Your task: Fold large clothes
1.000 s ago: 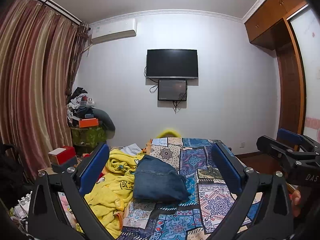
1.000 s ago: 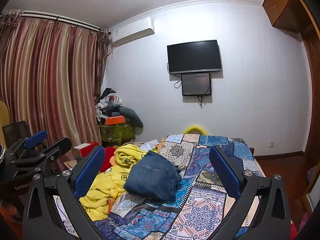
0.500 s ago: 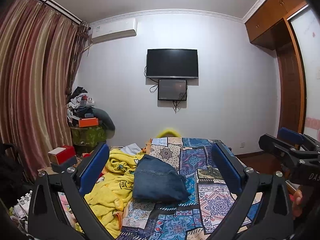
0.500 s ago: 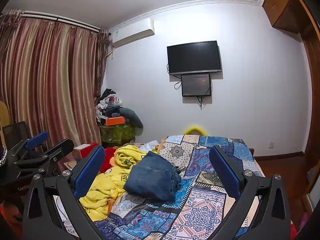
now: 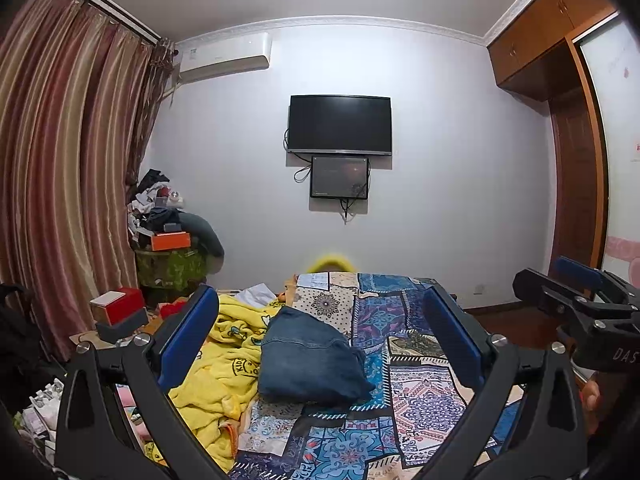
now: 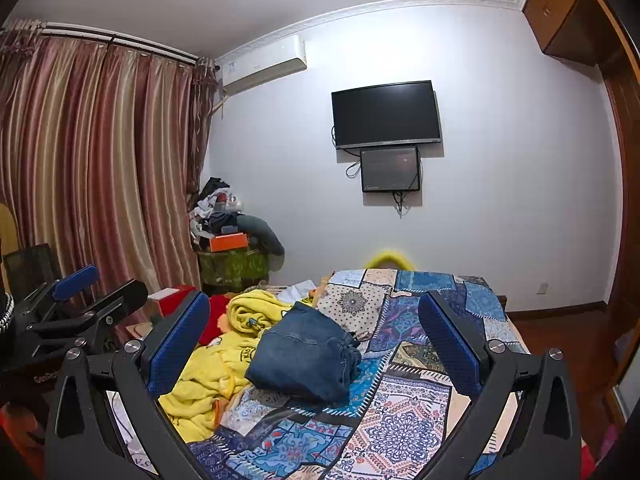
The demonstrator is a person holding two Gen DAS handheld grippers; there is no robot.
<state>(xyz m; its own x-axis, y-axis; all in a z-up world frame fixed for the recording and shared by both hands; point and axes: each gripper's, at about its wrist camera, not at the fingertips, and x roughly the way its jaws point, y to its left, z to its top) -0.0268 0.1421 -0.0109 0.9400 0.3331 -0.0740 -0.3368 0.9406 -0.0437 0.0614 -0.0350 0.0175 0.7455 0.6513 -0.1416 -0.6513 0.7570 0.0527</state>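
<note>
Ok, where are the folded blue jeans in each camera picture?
Left wrist view: folded blue jeans lie at lower centre, on the patchwork bedspread.
Right wrist view: jeans lie at lower centre, slightly left.
Shared landmark: the yellow blanket touching their left side.

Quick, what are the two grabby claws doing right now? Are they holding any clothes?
Left gripper: open, holding nothing, above the bed.
Right gripper: open, holding nothing; the folded jeans lie untouched on the bed.
</note>
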